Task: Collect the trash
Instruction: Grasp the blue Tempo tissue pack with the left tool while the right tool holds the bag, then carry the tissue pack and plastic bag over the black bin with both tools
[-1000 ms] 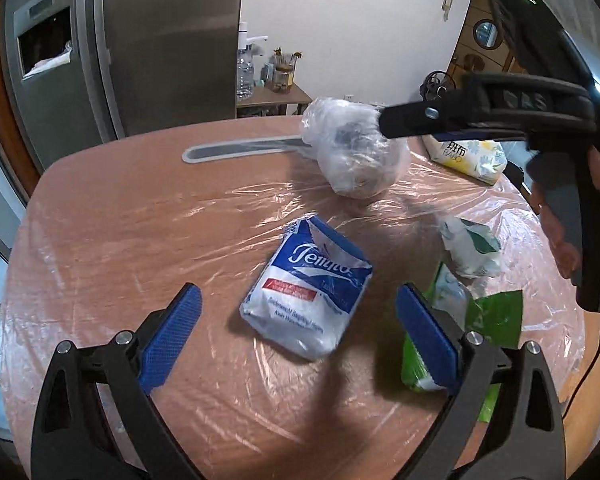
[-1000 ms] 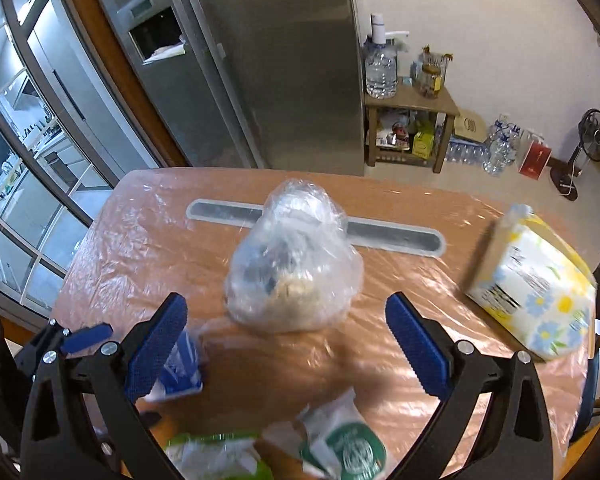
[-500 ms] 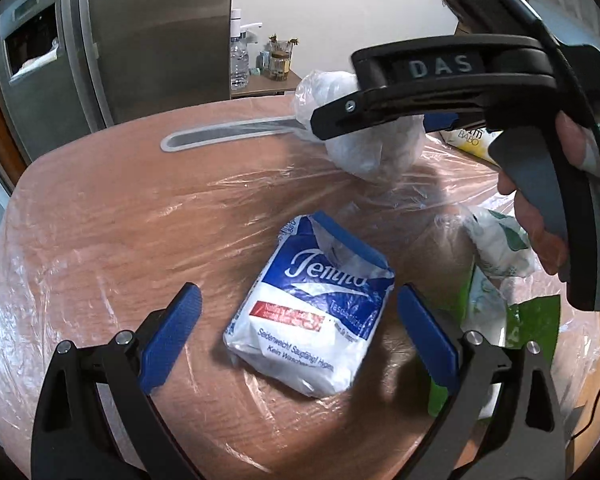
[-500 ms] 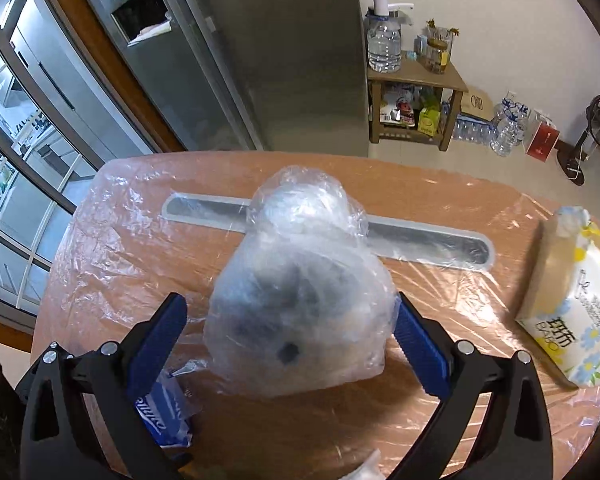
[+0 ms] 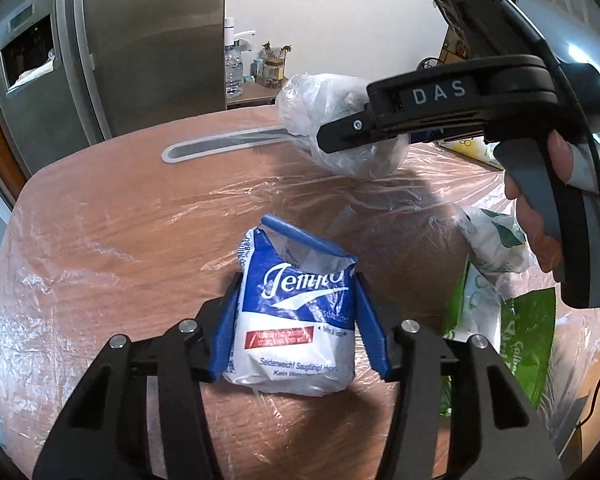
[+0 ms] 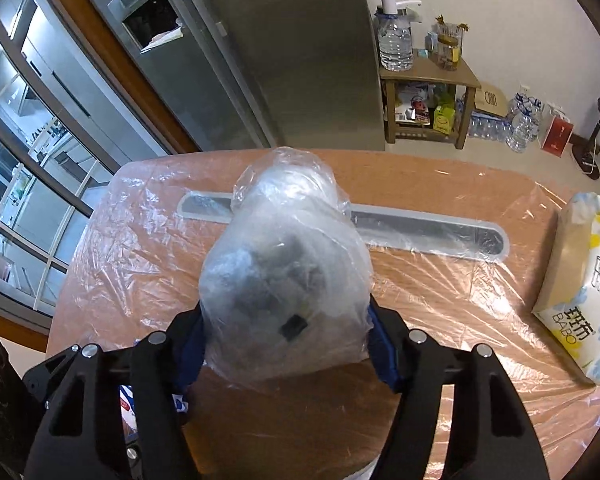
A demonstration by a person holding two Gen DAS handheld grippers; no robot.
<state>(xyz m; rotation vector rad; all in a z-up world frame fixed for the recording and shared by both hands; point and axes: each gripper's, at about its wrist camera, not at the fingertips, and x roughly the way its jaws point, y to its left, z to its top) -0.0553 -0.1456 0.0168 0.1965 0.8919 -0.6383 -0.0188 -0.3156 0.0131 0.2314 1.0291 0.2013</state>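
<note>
On a plastic-covered wooden table (image 5: 100, 208), the left gripper (image 5: 296, 320) is closing w/ its blue pads pressing both sides of a blue-and-white tissue pack (image 5: 296, 316) lying near the table's front edge. The right gripper (image 6: 288, 344) is closing too, jaws squeezing a clear trash bag (image 6: 288, 280) sitting mid-table, just in front of a grey slot (image 6: 428, 232). Green-and-white wrappers (image 5: 500, 320) are lying just right of the pack.

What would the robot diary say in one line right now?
left claw: closing on tissue pack | right claw: closing on clear bag | both on table
</note>
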